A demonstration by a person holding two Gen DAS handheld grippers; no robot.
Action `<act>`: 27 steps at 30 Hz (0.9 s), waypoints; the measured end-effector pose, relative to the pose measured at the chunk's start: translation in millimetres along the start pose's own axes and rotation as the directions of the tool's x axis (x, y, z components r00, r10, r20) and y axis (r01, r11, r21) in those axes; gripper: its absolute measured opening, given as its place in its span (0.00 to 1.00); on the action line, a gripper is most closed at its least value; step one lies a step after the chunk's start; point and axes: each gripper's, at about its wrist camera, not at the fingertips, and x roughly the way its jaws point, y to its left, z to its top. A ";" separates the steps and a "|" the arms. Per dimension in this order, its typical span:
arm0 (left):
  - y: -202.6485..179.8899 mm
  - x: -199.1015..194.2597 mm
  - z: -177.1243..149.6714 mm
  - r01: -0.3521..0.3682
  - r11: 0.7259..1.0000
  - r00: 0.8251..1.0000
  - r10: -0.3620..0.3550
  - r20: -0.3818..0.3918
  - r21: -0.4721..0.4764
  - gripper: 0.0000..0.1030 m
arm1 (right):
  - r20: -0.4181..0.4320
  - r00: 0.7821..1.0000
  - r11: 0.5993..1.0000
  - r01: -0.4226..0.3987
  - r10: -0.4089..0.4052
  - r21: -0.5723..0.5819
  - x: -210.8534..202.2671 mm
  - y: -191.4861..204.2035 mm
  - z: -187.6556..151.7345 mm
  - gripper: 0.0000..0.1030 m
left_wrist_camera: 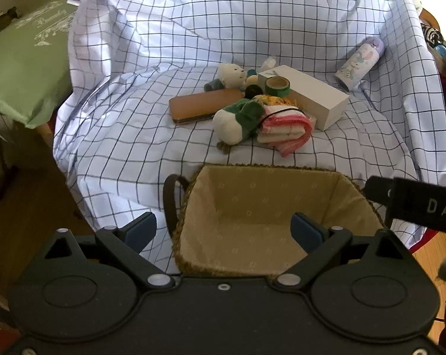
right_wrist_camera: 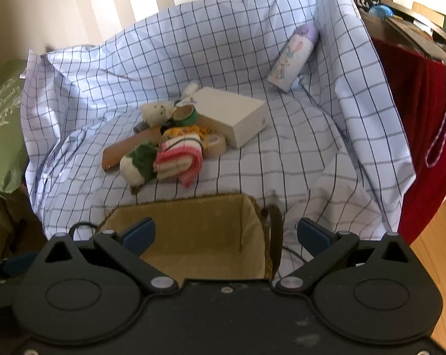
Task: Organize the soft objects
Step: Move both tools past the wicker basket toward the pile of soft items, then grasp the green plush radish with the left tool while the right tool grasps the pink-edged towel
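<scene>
**Nothing sorted yet: basket empty, both tongs spread wide**

Left wrist: left gripper (left_wrist_camera: 223,230) wide, nothing between the pads, hanging over the lined basket (left_wrist_camera: 270,177), which holds nothing. Soft items sit mid-cloth in a mixed pile: green-and-white plush (left_wrist_camera: 236,119), striped towel roll (left_wrist_camera: 285,128), small white plush (left_wrist_camera: 230,74). They touch the white box (left_wrist_camera: 317,100) and brown case (left_wrist_camera: 202,105). Clear checked cloth (left_wrist_camera: 119,136) between basket and pile.

Right wrist: right gripper (right_wrist_camera: 225,236) also wide and empty, above the basket's right end. Bottle (right_wrist_camera: 293,59) well apart at the back. Open room right of the pile; cloth rises at the edges.
</scene>
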 end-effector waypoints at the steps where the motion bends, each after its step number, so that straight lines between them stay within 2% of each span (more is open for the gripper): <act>1: -0.8 1.7 2.8 0.002 1.000 1.000 -0.002 0.000 0.002 0.91 | 0.007 1.000 1.000 0.002 -0.002 -0.002 1.9 0.0 3.0 1.00; 13: -7.5 38.0 45.3 -0.017 0.999 1.000 0.017 0.021 0.027 0.91 | 0.001 1.000 1.000 -0.004 0.004 0.012 37.1 -10.9 39.7 0.99; 20: -1.7 74.8 65.7 0.008 1.000 0.998 -0.010 -0.059 -0.028 0.90 | -0.032 0.999 1.000 -0.013 0.014 0.013 62.7 -12.9 53.4 0.98; 27: 4.6 105.4 74.5 0.000 0.999 0.995 -0.004 -0.098 -0.037 0.90 | -0.061 0.998 0.998 -0.027 0.030 0.049 88.3 -14.6 56.7 0.98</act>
